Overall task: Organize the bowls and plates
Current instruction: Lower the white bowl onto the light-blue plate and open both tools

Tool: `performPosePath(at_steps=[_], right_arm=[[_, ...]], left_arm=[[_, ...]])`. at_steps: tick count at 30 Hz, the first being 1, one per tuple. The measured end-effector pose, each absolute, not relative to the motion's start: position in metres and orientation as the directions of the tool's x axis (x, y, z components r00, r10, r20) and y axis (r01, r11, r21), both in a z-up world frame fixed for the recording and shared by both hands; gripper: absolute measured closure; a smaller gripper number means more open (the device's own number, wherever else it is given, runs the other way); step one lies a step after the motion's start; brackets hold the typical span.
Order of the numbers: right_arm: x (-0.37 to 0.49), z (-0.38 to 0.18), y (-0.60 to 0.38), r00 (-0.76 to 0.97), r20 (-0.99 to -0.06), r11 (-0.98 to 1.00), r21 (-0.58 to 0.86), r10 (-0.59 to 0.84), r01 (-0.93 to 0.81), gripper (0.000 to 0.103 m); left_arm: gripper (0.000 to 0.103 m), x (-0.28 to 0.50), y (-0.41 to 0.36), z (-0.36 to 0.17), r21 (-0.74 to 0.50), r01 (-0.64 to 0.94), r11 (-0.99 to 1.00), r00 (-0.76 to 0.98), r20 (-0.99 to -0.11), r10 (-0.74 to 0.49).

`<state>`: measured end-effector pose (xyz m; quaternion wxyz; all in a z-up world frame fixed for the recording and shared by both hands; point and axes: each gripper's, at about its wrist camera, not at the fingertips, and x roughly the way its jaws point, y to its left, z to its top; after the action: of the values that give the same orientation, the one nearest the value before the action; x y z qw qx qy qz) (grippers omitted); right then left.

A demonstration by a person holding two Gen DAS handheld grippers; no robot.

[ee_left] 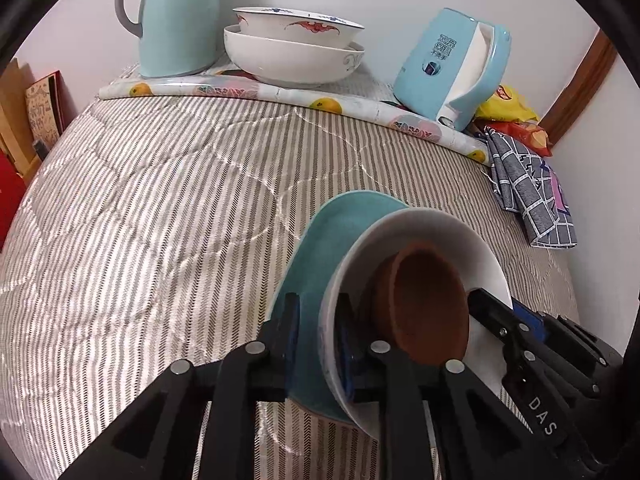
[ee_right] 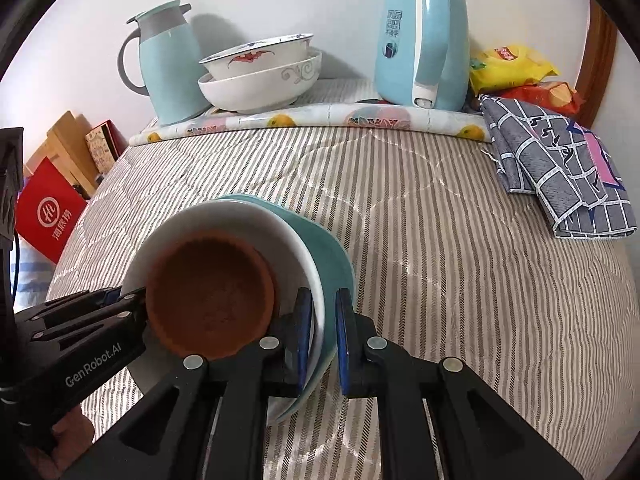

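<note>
A brown bowl point(ee_left: 428, 300) point(ee_right: 208, 292) sits inside a white bowl point(ee_left: 440, 236) point(ee_right: 224, 220), which rests on a teal plate point(ee_left: 344, 224) point(ee_right: 332, 256). The stack is tilted over the striped quilted surface point(ee_left: 160, 220) point(ee_right: 460, 260). My left gripper point(ee_left: 318, 308) point(ee_right: 124, 296) clamps the plate and white bowl rim on one side, one pad under the plate and one inside the bowl. On the opposite side my right gripper point(ee_right: 323, 308) point(ee_left: 492, 308) is shut on the same two rims. Two nested white patterned bowls point(ee_left: 292, 60) point(ee_right: 256, 84) stand at the back.
At the back, on a fruit-print mat point(ee_left: 240, 90) point(ee_right: 320, 118), are a pale blue jug point(ee_left: 180, 20) point(ee_right: 172, 68) and a blue kettle point(ee_left: 448, 68) point(ee_right: 420, 40). A checked cloth point(ee_left: 528, 192) point(ee_right: 560, 176) and snack bags point(ee_left: 508, 108) point(ee_right: 512, 64) lie right. A red bag point(ee_right: 48, 208) stands left.
</note>
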<state>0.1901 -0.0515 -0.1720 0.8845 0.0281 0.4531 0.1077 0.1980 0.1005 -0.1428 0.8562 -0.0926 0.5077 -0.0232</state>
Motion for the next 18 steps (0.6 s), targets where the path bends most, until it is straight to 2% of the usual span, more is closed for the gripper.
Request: performPosePath(at_steps=[7, 10, 12, 14, 16, 18], right_arm=[[0.187, -0.171, -0.055, 0.567, -0.792, 0.973, 0.166, 0.227, -0.158, 0.091], [0.185, -0.169, -0.056, 0.566, -0.791, 0.972, 0.171, 0.232, -0.161, 0.088], [0.183, -0.167, -0.058, 0.568, -0.79, 0.972, 0.173, 0.232, -0.158, 0.087], [0.179, -0.164, -0.06, 0.572, -0.786, 0.972, 0.176, 0.234, -0.155, 0.087], [0.176, -0.161, -0.063, 0.574, -0.786, 0.974, 0.172, 0.227, -0.149, 0.078], [0.172, -0.158, -0.066, 0.581, -0.784, 0.975, 0.165, 0.221, -0.149, 0.069]], left_arm=[[0.082, 0.194, 0.104, -0.137, -0.186, -0.057, 0.981, 0.493, -0.86, -0.135], [0.074, 0.191, 0.105, -0.132, -0.192, -0.056, 0.98, 0.499, -0.855, -0.14], [0.065, 0.189, 0.106, -0.127, -0.178, -0.062, 0.982, 0.51, -0.851, -0.122], [0.064, 0.185, 0.107, -0.123, -0.177, -0.067, 0.982, 0.521, -0.846, -0.117], [0.061, 0.181, 0.107, -0.118, -0.18, -0.065, 0.982, 0.526, -0.842, -0.119], [0.054, 0.174, 0.105, -0.112, -0.179, -0.054, 0.982, 0.537, -0.835, -0.122]])
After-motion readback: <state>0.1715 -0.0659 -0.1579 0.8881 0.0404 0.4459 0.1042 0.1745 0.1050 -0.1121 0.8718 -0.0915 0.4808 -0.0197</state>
